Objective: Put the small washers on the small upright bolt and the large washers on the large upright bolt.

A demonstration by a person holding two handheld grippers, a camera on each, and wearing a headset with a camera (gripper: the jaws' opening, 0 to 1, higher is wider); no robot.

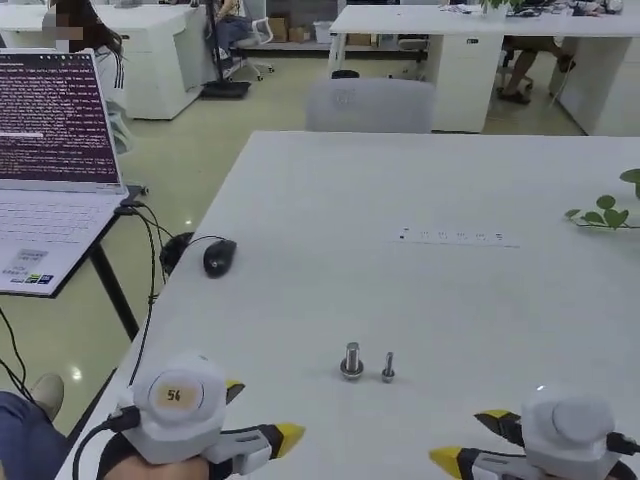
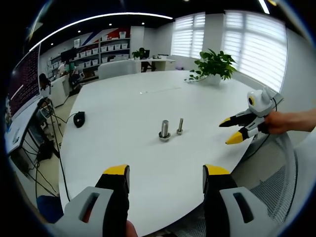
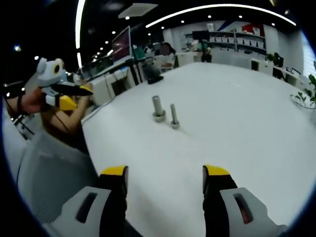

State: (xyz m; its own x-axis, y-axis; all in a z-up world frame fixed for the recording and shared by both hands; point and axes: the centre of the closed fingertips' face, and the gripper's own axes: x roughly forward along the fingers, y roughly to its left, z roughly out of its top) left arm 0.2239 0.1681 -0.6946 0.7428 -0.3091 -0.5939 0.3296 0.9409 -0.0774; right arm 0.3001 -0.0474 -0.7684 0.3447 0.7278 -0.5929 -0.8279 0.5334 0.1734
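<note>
white table [image 1: 420, 300]: large bolt [image 1: 351, 361], small bolt [image 1: 388, 368]; left gripper [image 2: 165, 170], right gripper [image 3: 165, 171] gaping; mouse [image 1: 219, 257] in head view

loc: open-plan office | laptop [image 1: 50, 150] left of counter [image 1: 450, 300] | white desks [image 1: 470, 25], chair [image 1: 370, 105] beyond counter | potted plant [image 2: 215, 64], window blinds [image 2: 254, 42] at counter's far edge

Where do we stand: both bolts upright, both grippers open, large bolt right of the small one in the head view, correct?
One slip: the head view shows the large bolt left of the small bolt, not right. Both stand upright, and the left gripper and right gripper are open.
</note>
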